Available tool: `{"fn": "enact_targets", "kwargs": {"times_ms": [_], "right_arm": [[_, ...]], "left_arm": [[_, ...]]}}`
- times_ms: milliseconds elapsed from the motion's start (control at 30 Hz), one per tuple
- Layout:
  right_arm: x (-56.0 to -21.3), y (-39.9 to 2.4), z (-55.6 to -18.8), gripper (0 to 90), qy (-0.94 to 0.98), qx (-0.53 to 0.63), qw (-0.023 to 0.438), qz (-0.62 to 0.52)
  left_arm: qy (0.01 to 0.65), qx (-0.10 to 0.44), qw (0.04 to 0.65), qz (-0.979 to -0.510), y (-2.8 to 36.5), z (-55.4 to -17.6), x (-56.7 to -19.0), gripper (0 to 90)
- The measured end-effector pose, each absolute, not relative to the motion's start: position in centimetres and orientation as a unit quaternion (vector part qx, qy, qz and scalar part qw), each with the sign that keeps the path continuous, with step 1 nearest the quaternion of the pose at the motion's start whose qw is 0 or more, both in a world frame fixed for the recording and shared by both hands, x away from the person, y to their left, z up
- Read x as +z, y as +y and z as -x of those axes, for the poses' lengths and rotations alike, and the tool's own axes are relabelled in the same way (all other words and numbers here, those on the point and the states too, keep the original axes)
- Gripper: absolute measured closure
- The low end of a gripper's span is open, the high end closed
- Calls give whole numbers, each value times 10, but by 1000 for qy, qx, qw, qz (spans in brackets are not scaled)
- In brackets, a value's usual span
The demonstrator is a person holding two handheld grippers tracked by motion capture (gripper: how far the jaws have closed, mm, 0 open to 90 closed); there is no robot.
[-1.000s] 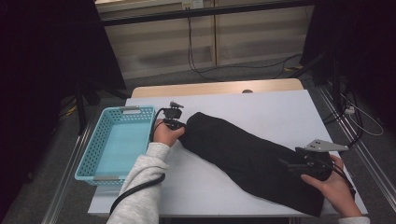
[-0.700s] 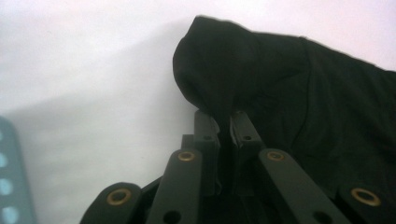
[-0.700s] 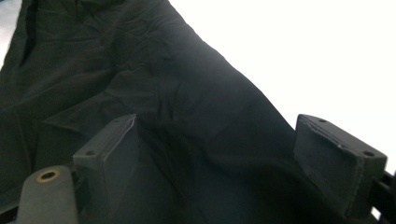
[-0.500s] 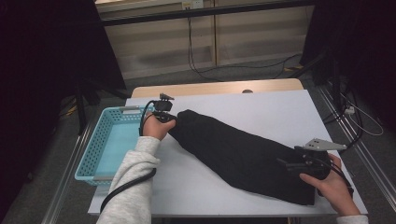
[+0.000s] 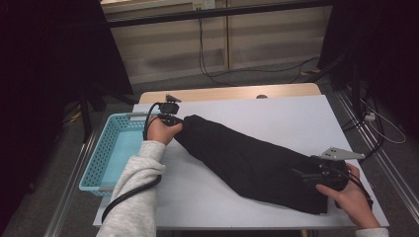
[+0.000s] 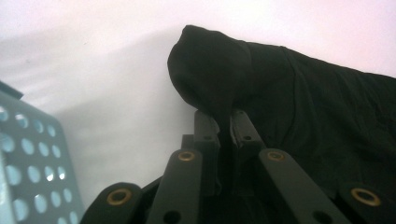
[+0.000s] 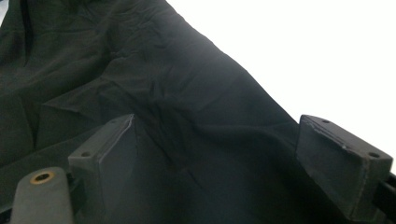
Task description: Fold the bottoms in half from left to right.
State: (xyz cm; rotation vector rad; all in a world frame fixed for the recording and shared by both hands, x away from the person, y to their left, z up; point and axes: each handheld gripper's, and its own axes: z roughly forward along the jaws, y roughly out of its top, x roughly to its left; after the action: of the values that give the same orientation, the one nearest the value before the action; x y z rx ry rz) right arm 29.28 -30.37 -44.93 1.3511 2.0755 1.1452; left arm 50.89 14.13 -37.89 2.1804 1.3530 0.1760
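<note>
1. Nearest the person: the right claw (image 5: 307,174) sits at the near-right end of the black cloth (image 5: 252,163). Its jaws stand wide apart and have just been opening; cloth lies betw. them in the right gripper view, but the pads (image 7: 343,163) don't press on it.
2. The black cloth is the landmark. It lies long and slanted across the white counter (image 5: 296,118), from near-right to far-left.
3. Far-left end of the cloth: the left claw (image 6: 224,128) is clamped tight on a bunched tip of it. That tip looks lifted a bit off the counter.
4. Left of the cloth, just past that tip: the blue basket (image 5: 101,163), w/ holes in its walls.
5. Step in hand, I think: move the cloth toward the basket.
6. To do it well: keep the left claw squeezed, lift slow, so the tip won't slip out.
7. Right claw should grab a thick fold, not a thin edge, before both lift.
8. Raise both ends together so the cloth doesn't drag or snag on the basket rim.
</note>
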Motion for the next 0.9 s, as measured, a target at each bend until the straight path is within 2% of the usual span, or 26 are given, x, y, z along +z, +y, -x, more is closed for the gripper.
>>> {"fn": "enact_targets", "kwargs": {"times_ms": [467, 900], "right_arm": [[-449, -303, -290, 112, 743, 418, 205, -481], [-446, -296, -292, 96, 742, 427, 201, -476]], "left_arm": [[503, 69, 274, -817, 142, -509, -364, 838], [515, 76, 270, -810, 158, -510, -354, 840]]}}
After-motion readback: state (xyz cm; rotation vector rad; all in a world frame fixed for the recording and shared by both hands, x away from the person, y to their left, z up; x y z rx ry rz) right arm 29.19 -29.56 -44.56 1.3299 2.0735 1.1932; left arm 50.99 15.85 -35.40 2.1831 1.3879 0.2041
